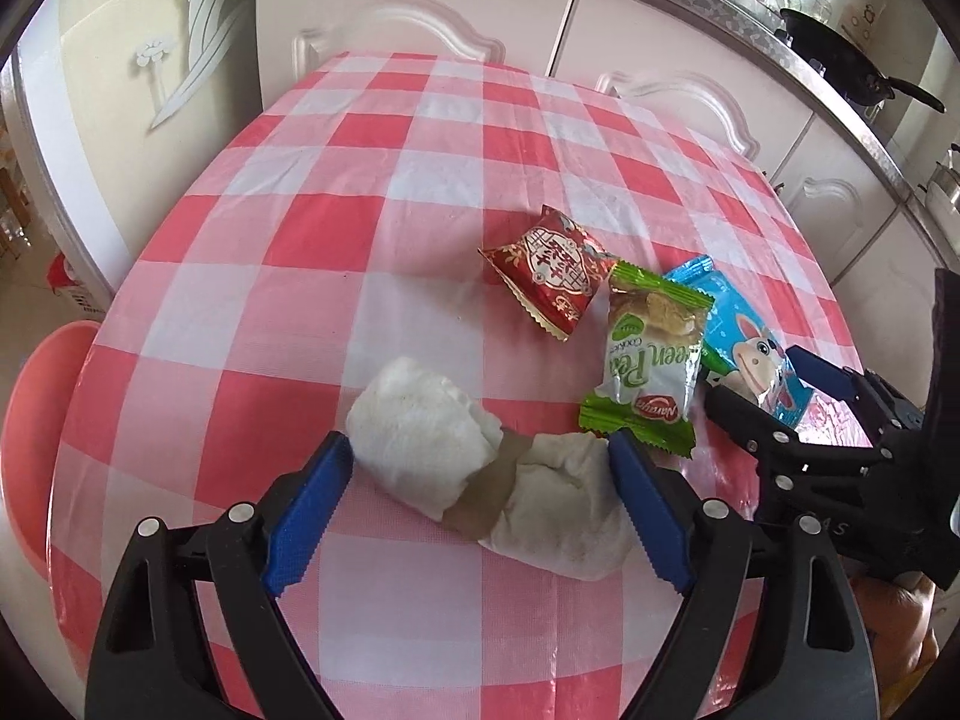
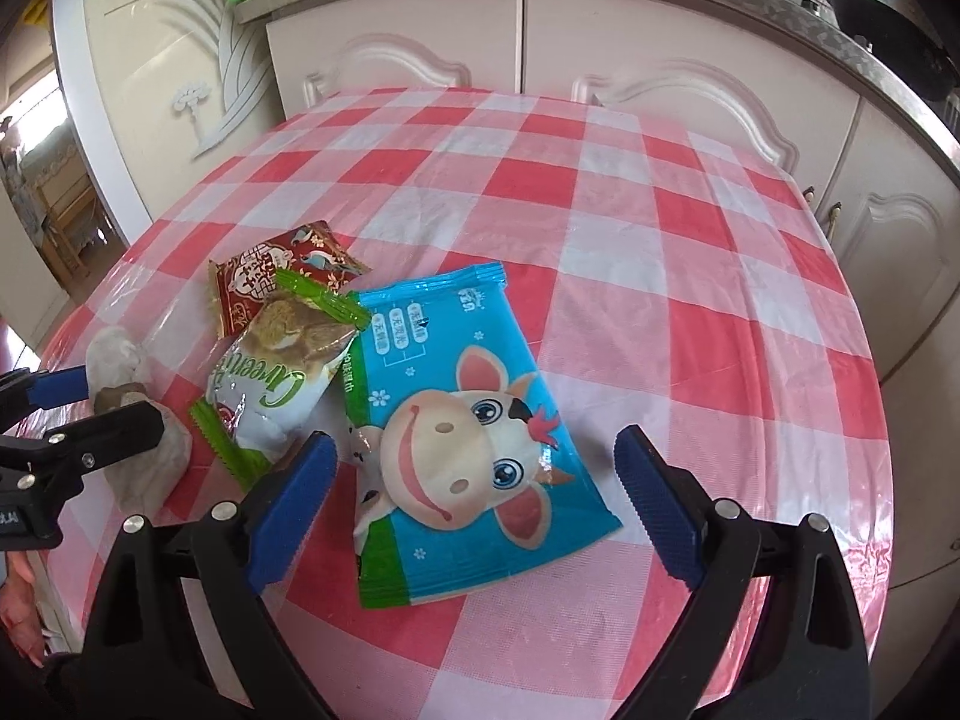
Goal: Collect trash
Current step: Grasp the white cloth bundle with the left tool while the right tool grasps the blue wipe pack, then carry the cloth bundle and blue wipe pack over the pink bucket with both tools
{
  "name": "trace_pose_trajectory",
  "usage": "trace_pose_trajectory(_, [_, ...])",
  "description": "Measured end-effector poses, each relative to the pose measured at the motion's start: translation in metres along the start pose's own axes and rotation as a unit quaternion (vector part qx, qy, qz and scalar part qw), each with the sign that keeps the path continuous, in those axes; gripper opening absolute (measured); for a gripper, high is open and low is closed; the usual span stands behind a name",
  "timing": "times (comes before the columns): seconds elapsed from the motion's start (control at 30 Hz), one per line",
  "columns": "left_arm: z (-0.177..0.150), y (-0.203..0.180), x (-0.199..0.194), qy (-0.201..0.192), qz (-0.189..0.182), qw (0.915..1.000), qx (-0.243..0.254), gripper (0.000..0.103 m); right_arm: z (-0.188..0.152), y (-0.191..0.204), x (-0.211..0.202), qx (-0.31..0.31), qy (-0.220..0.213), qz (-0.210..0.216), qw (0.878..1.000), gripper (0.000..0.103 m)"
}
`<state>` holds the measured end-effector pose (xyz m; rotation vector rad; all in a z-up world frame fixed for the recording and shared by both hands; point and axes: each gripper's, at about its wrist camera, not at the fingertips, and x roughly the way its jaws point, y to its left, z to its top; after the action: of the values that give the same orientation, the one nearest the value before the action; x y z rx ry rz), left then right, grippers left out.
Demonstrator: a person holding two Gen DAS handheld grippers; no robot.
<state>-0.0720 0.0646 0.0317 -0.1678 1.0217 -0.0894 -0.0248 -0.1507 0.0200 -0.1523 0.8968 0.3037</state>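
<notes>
Kitchen in daylight, seen over a checked cloth.
White cabinets (image 2: pixel 600 54) line the far wall; pans (image 1: pixel 864 54) sit on top, a pink stool (image 1: pixel 36 420) stands left.

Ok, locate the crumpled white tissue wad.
In the left wrist view, the crumpled white tissue wad lies between the open left gripper, beside the green cookie wrapper.

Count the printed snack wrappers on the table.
3, clustered: red wrapper farthest, green pea cookie wrapper overlapping its near edge, blue cow wrapper between the right gripper's open fingers. None seems hidden.
</notes>
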Motion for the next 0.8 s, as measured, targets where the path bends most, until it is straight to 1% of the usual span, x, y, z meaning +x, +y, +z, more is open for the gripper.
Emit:
trace_pose_trajectory(0.1, [-0.002,-0.001,0.001,0.001,-0.008,1.0,-0.005,0.087,0.001,0.0,0.003,-0.002,0.005,-0.001,1.0,0.094])
trace_pose_trajectory(0.13, [-0.003,-0.001,0.002,0.001,-0.012,0.9999,-0.006,0.087,0.001,0.001,0.003,-0.003,0.003,-0.002,1.0,0.09])
trace_pose_trajectory(0.17, [-0.003,-0.001,0.003,0.001,-0.015,0.9999,-0.005,0.087,0.001,0.001,0.003,-0.005,0.001,-0.007,1.0,0.083])
trace_pose_trajectory(0.23, [-0.004,-0.003,0.004,-0.001,-0.017,0.9999,-0.002,0.086,0.001,0.001,0.002,-0.006,-0.003,-0.009,1.0,0.079])
trace_pose_trajectory(0.27, [-0.004,-0.004,0.004,-0.003,-0.018,0.9998,-0.002,0.084,0.001,0.0,0.001,-0.006,-0.005,-0.01,1.0,0.075])
trace_pose_trajectory(0.33, [-0.004,-0.004,0.004,-0.007,-0.029,0.9995,-0.005,0.075,0.0,0.0,0.0,-0.006,-0.008,-0.01,1.0,0.071])
trace_pose_trajectory(0.37, [-0.004,-0.004,0.003,-0.009,-0.031,0.9994,-0.007,0.073,0.0,0.0,-0.001,-0.005,-0.01,-0.008,1.0,0.067])
trace_pose_trajectory(0.43, [-0.003,-0.007,0.003,-0.014,-0.032,0.9994,-0.001,0.071,0.0,-0.002,-0.002,-0.002,-0.014,-0.001,1.0,0.064])
trace_pose_trajectory(0.6, [-0.003,-0.005,0.0,-0.02,-0.042,0.9989,0.0,0.065,-0.001,-0.008,-0.004,0.015,-0.022,0.014,1.0,0.06])
trace_pose_trajectory(0.8, [-0.003,0.004,-0.005,-0.029,-0.051,0.9982,-0.007,0.064,-0.003,-0.024,-0.009,0.062,-0.033,0.039,0.997,0.057])
